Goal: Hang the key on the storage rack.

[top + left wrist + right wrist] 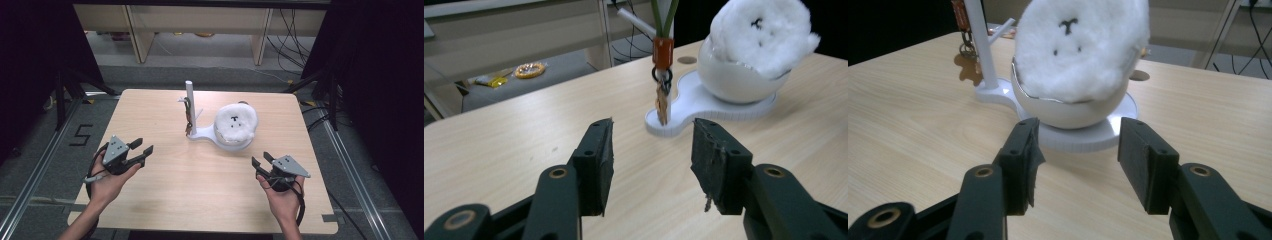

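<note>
Dark-curtained bay, pale wooden desk. High view: I hold left claw and right claw open and empty near the front corners, flanking the white stand mid-desk, toward the far edge.

Left claw view: post upright, keyring hanging.

Right claw view: plush faces me.

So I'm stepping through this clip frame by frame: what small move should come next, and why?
Probably ease the right gripper forward toward the fluffy white toy in the white bowl. Its jaws stand open and empty, aimed straight at the bowl with bare table between. The left gripper, also open, faces the keychain on the post.
</note>
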A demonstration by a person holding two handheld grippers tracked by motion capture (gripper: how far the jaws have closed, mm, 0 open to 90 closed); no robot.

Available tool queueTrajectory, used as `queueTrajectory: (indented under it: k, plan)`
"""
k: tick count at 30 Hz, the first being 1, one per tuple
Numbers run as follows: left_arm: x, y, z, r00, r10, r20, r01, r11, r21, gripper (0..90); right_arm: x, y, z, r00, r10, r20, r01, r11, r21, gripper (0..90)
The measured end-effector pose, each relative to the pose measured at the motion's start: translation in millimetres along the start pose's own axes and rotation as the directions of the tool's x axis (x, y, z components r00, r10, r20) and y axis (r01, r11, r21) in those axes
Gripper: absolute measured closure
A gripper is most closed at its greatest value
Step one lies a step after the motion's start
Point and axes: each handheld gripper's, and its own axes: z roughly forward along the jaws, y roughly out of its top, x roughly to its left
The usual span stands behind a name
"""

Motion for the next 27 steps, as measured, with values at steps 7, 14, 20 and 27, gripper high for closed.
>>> queueTrajectory:
  k: [7, 14, 20, 27]
  plan:
    - [-0.2, -39.0, -9.9, 0.9982, -0.034, -0.048, 0.034, 0.9994, 0.002, 48.5, -12.3, -12.7, -0.8, 0.9996, -0.009, 0.025, 0.009, 1.0, 0.017, 51.0]
    - [5.8, -73.4, -6.9, 0.9939, -0.064, -0.089, 0.067, 0.9972, 0.033, 47.0, -18.3, -26.5, -0.4, 0.9978, 0.051, 0.043, -0.052, 0.998, 0.041, 50.2]
    - [8.3, -80.8, -4.7, 0.9922, -0.06, -0.109, 0.062, 0.998, 0.015, 45.3, -20.5, -38.7, 4.5, 0.997, 0.062, 0.045, -0.063, 0.998, 0.021, 49.4]
    - [4.2, -85.0, -4.1, 0.9922, -0.052, -0.113, 0.051, 0.9987, -0.007, 43.8, -18.1, -46.3, 5.6, 0.9958, 0.074, 0.055, -0.075, 0.997, 0.014, 46.6]
